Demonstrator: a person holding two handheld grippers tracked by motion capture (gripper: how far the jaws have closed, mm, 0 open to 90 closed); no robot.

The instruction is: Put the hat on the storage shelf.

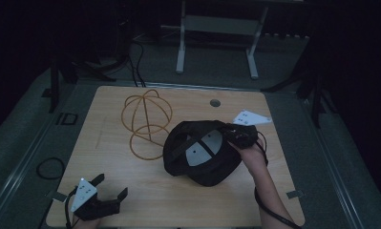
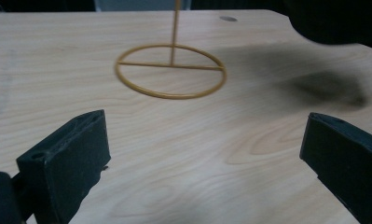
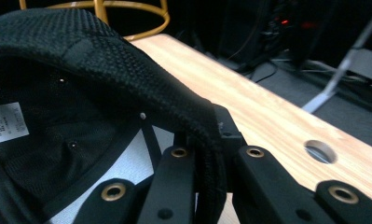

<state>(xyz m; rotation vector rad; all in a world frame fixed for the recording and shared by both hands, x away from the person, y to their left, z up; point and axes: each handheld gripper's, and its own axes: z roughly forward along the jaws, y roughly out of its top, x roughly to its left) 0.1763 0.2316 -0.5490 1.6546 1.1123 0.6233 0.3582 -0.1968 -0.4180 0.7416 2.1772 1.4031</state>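
Black cap pinched at the rim, wire stand waiting to the left

Far left, near the front edge of the wooden table (image 1: 131,200): left gripper (image 1: 112,187) resting low with jaws spread wide, nothing between them, aimed toward the ring base of the yellow wire hat stand (image 1: 146,125). Centre-left: stand upright on the table, light and thin, so probably easy to tip or shove aside if bumped. Just right of it: black cap (image 1: 200,152), inside turned up, held above the table with its shadow below. Right: right gripper (image 1: 232,132) clamped on the cap's rim, narrow bite on soft mesh only. Likely risks: fabric slipping out of so small a grip, or sagging crown snagging the wires and dragging the unsteadied stand over
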